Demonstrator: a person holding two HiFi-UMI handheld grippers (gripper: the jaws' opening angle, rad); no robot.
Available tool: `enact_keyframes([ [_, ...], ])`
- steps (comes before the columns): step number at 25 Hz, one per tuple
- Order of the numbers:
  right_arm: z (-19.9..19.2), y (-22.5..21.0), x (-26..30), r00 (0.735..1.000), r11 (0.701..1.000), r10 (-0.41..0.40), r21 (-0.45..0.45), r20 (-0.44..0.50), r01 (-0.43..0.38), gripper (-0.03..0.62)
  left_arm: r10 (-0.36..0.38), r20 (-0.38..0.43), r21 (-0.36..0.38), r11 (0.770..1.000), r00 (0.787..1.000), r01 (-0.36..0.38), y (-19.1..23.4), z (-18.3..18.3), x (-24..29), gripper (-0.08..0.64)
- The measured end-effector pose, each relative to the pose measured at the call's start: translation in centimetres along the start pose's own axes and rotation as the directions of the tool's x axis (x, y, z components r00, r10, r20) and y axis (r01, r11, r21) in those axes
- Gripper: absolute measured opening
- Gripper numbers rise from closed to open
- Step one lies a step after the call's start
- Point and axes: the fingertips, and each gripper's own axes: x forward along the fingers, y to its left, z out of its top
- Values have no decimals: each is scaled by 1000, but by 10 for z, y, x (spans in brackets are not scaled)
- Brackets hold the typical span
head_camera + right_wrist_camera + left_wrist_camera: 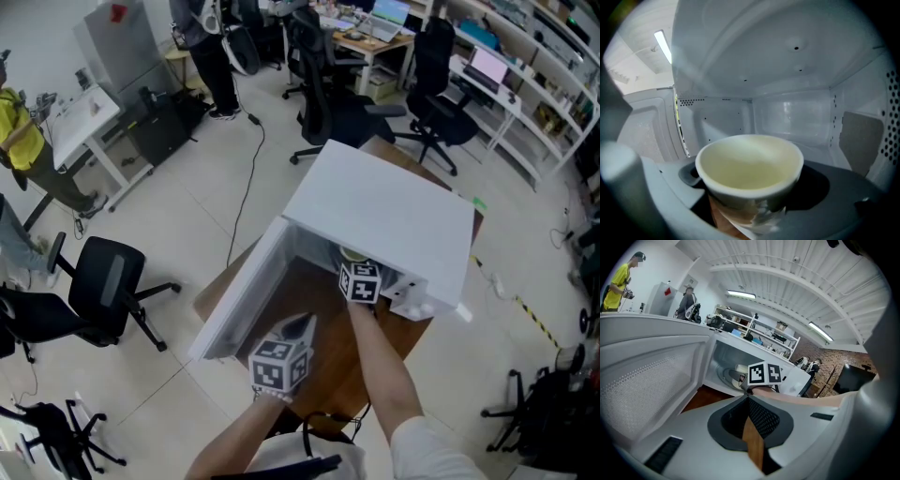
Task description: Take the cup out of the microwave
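The cup [750, 168] is a small one with a thick rounded rim, pale cream inside, with nothing in the bowl that I can see, and a darker brownish lower body (the very bottom is blurred, so I can't read any pattern on it). It sits inside the white microwave [384, 220], towards the front of the cavity. From the head view only a sliver of its rim [354, 254] shows under the top edge of the opening. My right hand-held gripper [752, 180] reaches into the cavity with its jaws closed in on the cup's lower body from both sides, the rim overhanging them. My left hand-held gripper [302, 323] hangs outside, low over the wooden counter [323, 300] in front of the opening, with its jaws together at the tips and nothing between them. The door [248, 295] stands swung out to the left, its inner face just beside that left hand-held gripper. Inside, the ceiling [787, 47] clears the rim well, the back wall [787, 117] stands well behind the cup, and the perforated right wall [888, 117] is well apart from it.
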Motion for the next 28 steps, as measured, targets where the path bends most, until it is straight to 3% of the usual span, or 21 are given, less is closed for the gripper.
enact_keyframes([
  [10,14,4,-30,998,999,-4,37,66,1,479,4,-1,-13,1000,1000,-4,-3,-11,-1,-5],
  [21,8,41,-96,994,997,73,30,79,-75,479,32,21,-33,999,999,-31,2,-16,-14,-6],
  [28,26,69,-162,984,988,156,-19,86,-155,479,38,49,-42,998,998,-36,3,-16,-31,-6],
])
